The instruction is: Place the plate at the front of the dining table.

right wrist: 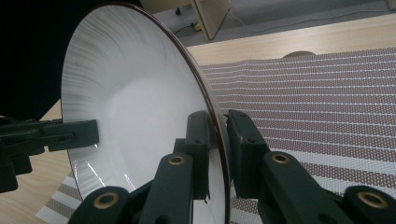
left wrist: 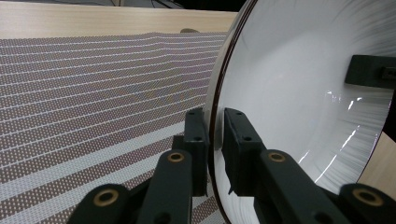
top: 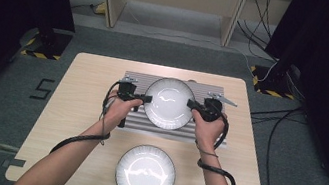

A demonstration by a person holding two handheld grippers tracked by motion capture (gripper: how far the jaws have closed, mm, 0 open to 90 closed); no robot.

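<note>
Near plate (top: pixel 145 174): white with a dark rim, flat on the bare wood at the counter's (top: pixel 78 108) near edge, between the person's 2 forearms and touching neither.

Far plate (top: pixel 169 103): same white with dark rim, over the striped mat (top: pixel 166 132), gripped at 2 opposite points of its rim, 1 by each claw. In both gripper views it appears tilted, with its hollow face turned to the camera and the rim lifted off the mat; from above, how far it is raised cannot be told.

Left claw (top: pixel 147 99): clenched on the far plate's left rim. In the left gripper view (left wrist: pixel 215 140) 1 jaw presses the outside of the rim and 1 the white inside, with the rim edge between them.

Right claw (top: pixel 191 104): clenched on the far plate's right rim. In the right gripper view (right wrist: pixel 218 135) the jaws close on the rim the same way, and the other claw's tip shows at the plate's far side.

Hands: left hand (top: pixel 122 108) and right hand (top: pixel 208 127) each wrapped around a gripper body, with black cables trailing back along the forearms.

Mat: grey and white stripes, lying flat on the far half of the counter.

Surroundings: grey floor, black curtains on both sides, loose cables at the right.
</note>
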